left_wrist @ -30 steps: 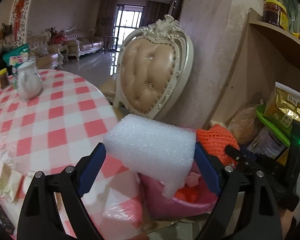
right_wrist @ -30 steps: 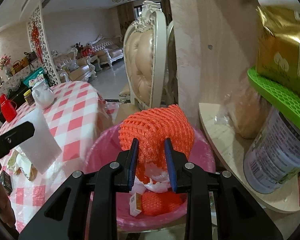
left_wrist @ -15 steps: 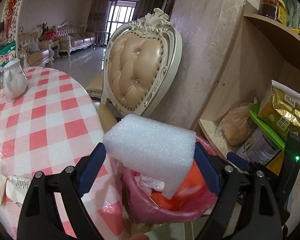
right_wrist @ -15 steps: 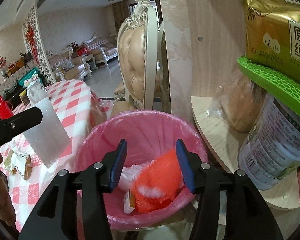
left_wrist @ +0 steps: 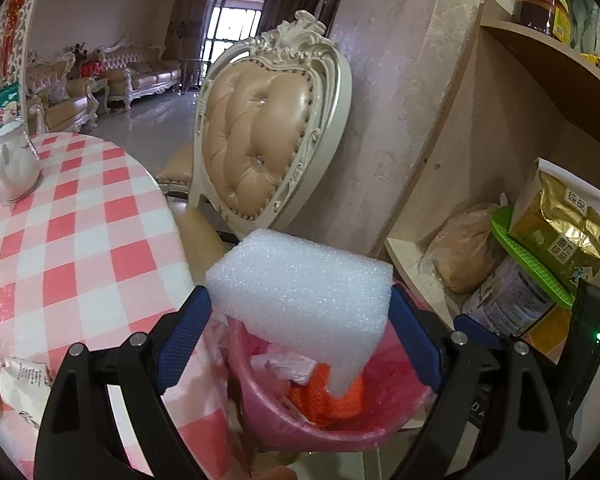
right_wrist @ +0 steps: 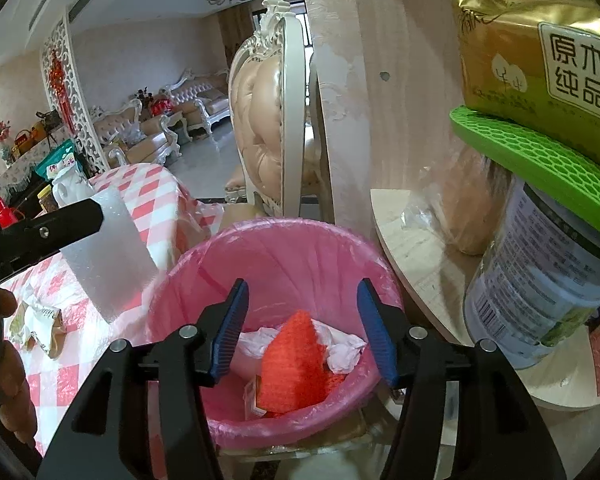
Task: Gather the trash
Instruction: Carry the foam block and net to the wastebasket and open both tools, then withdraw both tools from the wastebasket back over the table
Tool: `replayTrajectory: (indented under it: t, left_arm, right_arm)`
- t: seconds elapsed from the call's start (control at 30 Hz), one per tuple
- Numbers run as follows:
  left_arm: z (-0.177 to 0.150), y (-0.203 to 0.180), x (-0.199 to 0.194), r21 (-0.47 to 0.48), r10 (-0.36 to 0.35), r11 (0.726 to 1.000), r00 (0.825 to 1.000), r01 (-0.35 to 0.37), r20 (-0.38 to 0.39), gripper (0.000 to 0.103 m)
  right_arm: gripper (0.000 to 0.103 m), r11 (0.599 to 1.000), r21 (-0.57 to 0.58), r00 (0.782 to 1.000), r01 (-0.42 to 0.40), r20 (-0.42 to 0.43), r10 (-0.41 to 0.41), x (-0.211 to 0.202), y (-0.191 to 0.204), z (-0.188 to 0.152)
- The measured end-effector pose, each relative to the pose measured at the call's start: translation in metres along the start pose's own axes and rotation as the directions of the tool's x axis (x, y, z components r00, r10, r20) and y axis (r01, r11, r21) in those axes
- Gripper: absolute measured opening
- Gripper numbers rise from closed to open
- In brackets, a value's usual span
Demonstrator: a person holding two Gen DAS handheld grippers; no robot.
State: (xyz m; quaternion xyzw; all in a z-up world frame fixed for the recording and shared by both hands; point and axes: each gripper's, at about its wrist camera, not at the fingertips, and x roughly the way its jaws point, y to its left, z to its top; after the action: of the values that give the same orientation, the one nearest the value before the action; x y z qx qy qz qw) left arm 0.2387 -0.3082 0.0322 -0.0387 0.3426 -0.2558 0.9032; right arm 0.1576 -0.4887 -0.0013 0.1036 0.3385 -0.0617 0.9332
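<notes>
- Checked surface [left_wrist: 80, 240] ends just left of the pink-lined bin [right_wrist: 284, 248]; shelf [right_wrist: 412, 240] stands close on its right.
- Left gripper [left_wrist: 300, 316]: jaws clamp the white foam block [left_wrist: 300, 292], held over the bin's near-left rim.
- Right gripper [right_wrist: 300, 328]: jaws spread, empty, above the orange mesh [right_wrist: 296, 360] inside.
- Advice: centre the block over the opening before releasing; the right gripper crowds that space.
</notes>
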Motion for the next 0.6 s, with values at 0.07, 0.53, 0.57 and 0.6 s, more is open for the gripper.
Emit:
replayTrajectory:
  t: [0.07,0.53,0.57,0.6]
  left_arm:
    - [0.001,0.000,0.002,-0.004,-0.011,1.000,1.000,0.011,-0.006,0.093]
    - [-0.004,0.026,-0.023,-0.063,0.008,0.998,1.000,-0.007,0.028,0.093]
    - [-0.006,0.028,-0.026,-0.066,0.011,0.998,0.999,-0.009,0.031,0.093]
    - [-0.008,0.030,-0.029,-0.070,0.016,0.997,0.999,-0.014,0.034,0.093]
  right_arm:
    - [0.055,1.000,0.001,1.000,-0.002,0.002,0.002,-0.001,0.000,-0.001]
    - [0.059,1.000,-0.005,1.000,-0.001,0.004,0.001,-0.005,0.004,0.000]
    - [0.060,1.000,-0.008,1.000,-0.001,0.004,0.002,-0.005,0.005,-0.001]
    - [0.060,1.000,-0.010,1.000,-0.003,0.004,0.003,-0.006,0.007,0.000]
